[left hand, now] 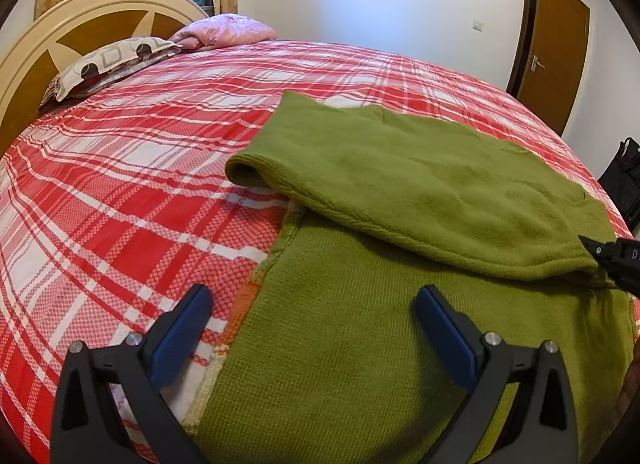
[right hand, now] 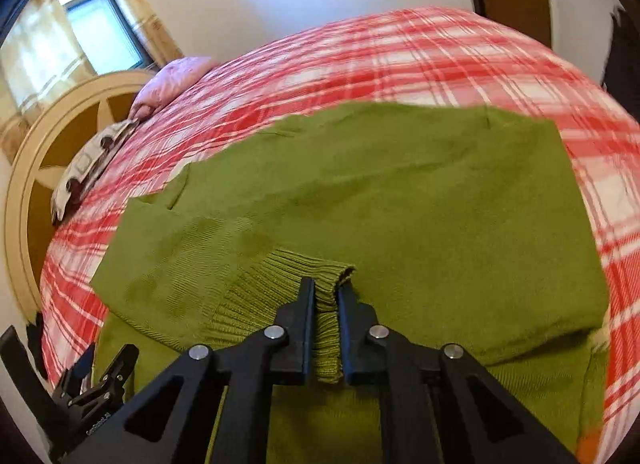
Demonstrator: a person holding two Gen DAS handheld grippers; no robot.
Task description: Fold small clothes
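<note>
On the bed (left hand: 120,184), sweater (left hand: 400,184) lies half-folded; my right gripper (right hand: 325,300) pinches the ribbed cuff (right hand: 280,284), sleeve across the body. Thin grip: it may slip and spring back. Left gripper (left hand: 312,304) hovers, jaws apart, holding nothing down.

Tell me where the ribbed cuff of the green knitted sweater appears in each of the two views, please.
Left wrist view: the ribbed cuff of the green knitted sweater lies at the right edge, where the right tongs reach it.
Right wrist view: the cuff is at lower centre, clamped between the right tongs.
Shared landmark: the cream and brown wooden headboard, at the left in both.
</note>
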